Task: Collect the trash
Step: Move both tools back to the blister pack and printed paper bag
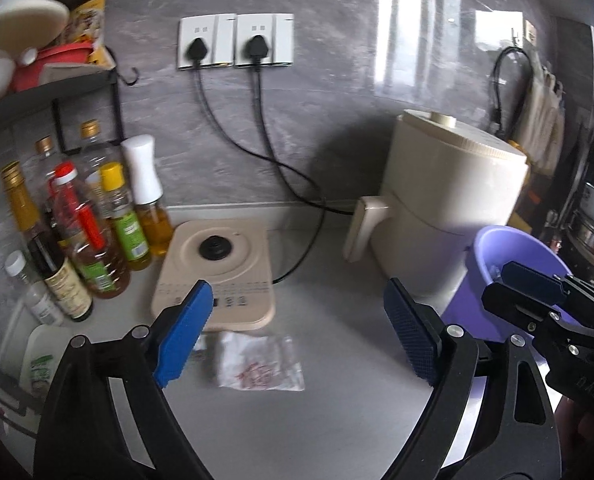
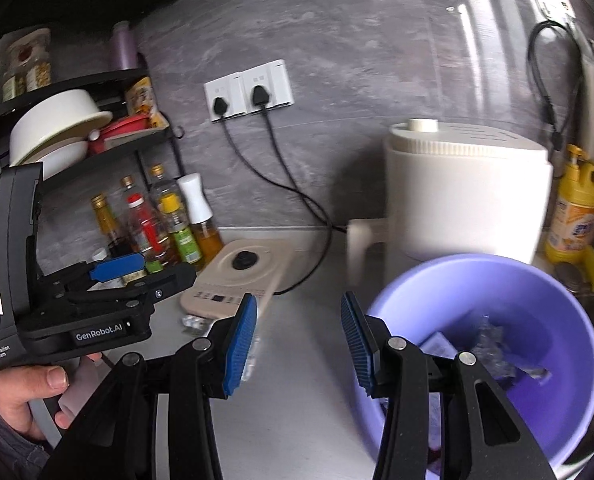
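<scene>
Blue-padded fingers of the left gripper (image 1: 293, 336) stand spread wide and hold nothing, and between and just beyond them on the pale countertop (image 1: 337, 420) lies the piece of trash in hand: a crumpled clear plastic wrapper (image 1: 261, 364) with red print, lying flat just in front of the beige appliance base (image 1: 217, 272). By the look of it the wrapper is very light, thin and limp, with no stiffness to push against, so a grip from above would likely do best on the bunched, raised folds near its middle or left end rather than on a flat edge, which the pads might only slide over; its slick film could also skid on the smooth counter as the jaws close. The right gripper (image 2: 297, 344) is likewise spread and empty, hovering at the near-left rim of the purple bin (image 2: 577, 360), which already holds some clear crumpled plastic and scraps of paper. That bin sits to the right of the wrapper, beside the white air fryer (image 1: 453, 184). A small foil-like scrap (image 2: 195, 322) lies near the base's front edge, though what it is I cannot tell. Oil bottles (image 1: 97, 232) crowd the left corner, near enough to mind.
</scene>
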Available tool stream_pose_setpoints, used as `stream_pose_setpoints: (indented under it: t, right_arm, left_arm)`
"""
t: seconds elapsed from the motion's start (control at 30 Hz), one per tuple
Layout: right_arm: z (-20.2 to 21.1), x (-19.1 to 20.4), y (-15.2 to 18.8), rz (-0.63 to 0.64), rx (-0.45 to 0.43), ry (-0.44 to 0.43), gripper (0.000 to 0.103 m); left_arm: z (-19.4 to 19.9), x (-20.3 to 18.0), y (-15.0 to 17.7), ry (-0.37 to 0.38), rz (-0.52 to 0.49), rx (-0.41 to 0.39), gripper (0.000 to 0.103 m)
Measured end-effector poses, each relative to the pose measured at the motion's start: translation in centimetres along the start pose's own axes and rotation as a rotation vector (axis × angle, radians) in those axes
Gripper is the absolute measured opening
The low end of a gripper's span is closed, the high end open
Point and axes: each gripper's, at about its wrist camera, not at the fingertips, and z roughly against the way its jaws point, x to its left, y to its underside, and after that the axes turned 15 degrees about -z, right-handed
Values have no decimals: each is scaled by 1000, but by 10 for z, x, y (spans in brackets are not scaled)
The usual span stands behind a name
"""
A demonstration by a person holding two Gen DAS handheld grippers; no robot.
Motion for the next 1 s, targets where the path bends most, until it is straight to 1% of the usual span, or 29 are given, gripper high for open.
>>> stream_pose_setpoints:
  t: [0.23,0.57,0.73,0.77,0.83,0.93,1.0]
  right_arm:
    - [-19,20,8,23,39,-41,44]
    - [-42,30,18,38,85,-64,44]
    - [-61,33,31,50,139,-86,44]
    - [-66,34,33,60,150,-93,44]
    - [-75,35,37,63,169,-100,44]
    - [-87,35,42,58,190,-98,44]
    - [-95,37,46,58,207,-105,44]
  left_arm:
    - [2,20,12,-44,26,23,86]
    - [-13,38,34,-84,48,72,86]
    - [-19,47,47,-114,87,109,86]
    - [-21,49,50,-118,91,117,85]
    - [-25,51,55,-120,96,136,73]
    - [-32,56,65,-123,107,174,63]
    - [-35,58,69,-131,109,184,60]
